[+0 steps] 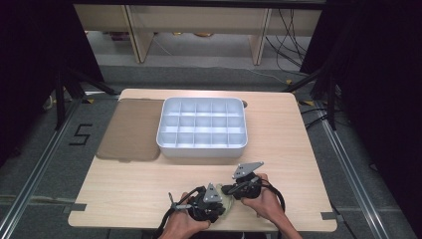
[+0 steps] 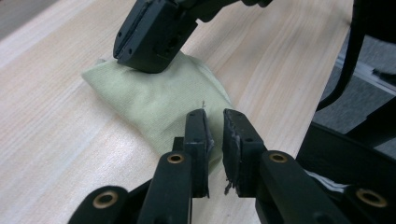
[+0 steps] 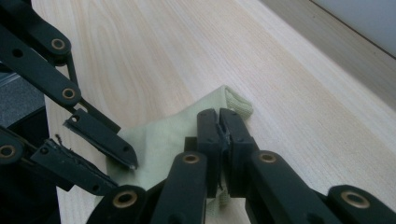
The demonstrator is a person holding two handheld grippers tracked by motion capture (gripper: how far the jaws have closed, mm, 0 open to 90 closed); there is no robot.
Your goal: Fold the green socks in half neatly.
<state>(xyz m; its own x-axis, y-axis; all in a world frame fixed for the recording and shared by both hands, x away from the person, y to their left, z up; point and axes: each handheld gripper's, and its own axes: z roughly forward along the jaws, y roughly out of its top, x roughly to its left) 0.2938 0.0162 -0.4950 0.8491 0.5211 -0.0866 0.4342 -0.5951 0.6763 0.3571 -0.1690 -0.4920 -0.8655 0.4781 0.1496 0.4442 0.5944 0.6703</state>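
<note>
Right gripper view: right gripper (image 3: 219, 122) jaws clamped on pale green folded cloth (image 3: 161, 140), which lies at the light wooden table's (image 3: 177, 56) near edge; left gripper (image 2: 215, 122) jaws narrowly apart, probably just touching the cloth.

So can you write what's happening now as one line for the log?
right gripper: shut on green cloth | left gripper: open, jaws at cloth's edge | cloth: on table, near edge | divided tray: empty
</note>
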